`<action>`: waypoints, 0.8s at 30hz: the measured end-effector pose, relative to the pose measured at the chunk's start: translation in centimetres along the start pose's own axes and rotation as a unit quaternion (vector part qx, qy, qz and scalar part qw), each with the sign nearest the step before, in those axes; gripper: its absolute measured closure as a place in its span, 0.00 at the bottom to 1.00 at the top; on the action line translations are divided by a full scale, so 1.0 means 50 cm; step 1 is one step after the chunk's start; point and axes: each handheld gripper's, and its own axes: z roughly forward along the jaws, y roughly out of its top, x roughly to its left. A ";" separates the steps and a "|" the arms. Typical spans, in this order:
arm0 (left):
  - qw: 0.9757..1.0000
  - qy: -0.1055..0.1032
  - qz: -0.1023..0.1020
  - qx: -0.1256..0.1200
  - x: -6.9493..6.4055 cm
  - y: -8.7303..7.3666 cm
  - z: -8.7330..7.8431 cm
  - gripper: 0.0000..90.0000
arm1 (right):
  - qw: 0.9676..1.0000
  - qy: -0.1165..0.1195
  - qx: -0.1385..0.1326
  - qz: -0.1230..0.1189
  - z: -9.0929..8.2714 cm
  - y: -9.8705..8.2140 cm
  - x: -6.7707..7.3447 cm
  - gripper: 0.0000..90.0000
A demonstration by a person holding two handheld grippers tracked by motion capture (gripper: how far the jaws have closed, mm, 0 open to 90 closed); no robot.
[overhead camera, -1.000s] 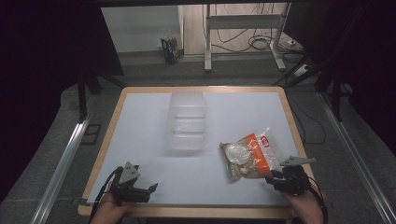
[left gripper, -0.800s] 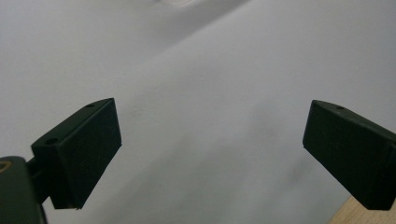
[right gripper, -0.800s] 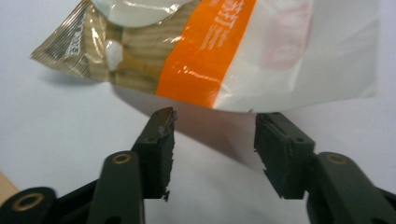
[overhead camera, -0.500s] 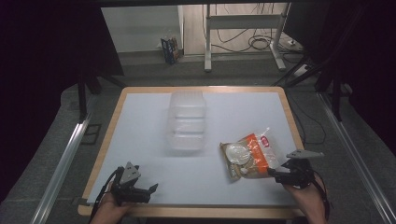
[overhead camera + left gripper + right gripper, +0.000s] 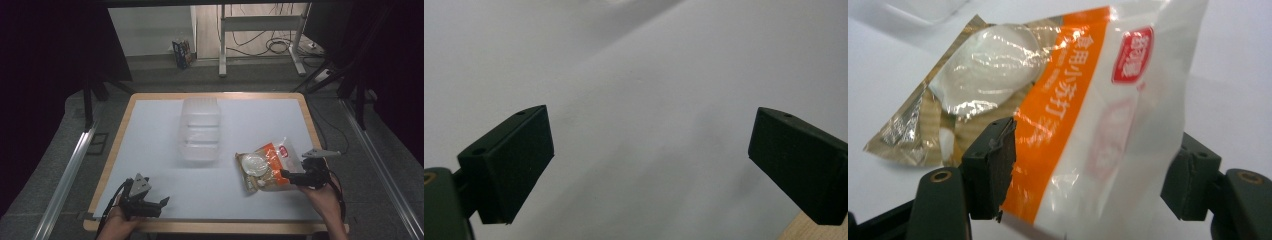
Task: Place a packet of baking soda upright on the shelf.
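Currently the snack bag [image 5: 266,166] lies on the white table [image 5: 150,140] near its front right edge, with its end between the jaws of the right gripper [image 5: 1088,175]. Those jaws have just been opening and stand apart, not pressing the bag. A clear plastic container [image 5: 201,130] sits mid-table. The left gripper [image 5: 649,165] rests at the front left, jaws wide apart over bare table

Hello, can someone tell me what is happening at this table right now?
A person holds a gripper in each hand at a white table. The right gripper has its jaws on either side of an orange and white snack bag; they have just been opening and seem not to press it. The left gripper rests open near the front edge, nothing between its jaws. A clear plastic container sits mid-table.
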 end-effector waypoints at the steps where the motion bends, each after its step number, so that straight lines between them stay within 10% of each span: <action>1: 1.000 0.000 0.000 0.000 0.000 0.000 0.000 0.05 | 1.000 0.000 0.000 0.000 0.000 0.000 0.000 0.34; 11: 1.000 0.000 -0.002 -0.002 0.001 0.000 0.000 0.05 | 0.999 0.024 0.025 0.011 0.061 0.047 -0.013 0.47; 14: 1.000 -0.001 0.000 -0.002 0.001 0.000 0.000 0.05 | 0.997 0.061 0.033 0.036 0.078 0.055 -0.020 0.62; 24: 1.000 0.000 0.002 0.000 -0.001 0.000 0.000 0.05 | 0.997 0.070 0.034 0.023 0.067 0.063 -0.010 0.99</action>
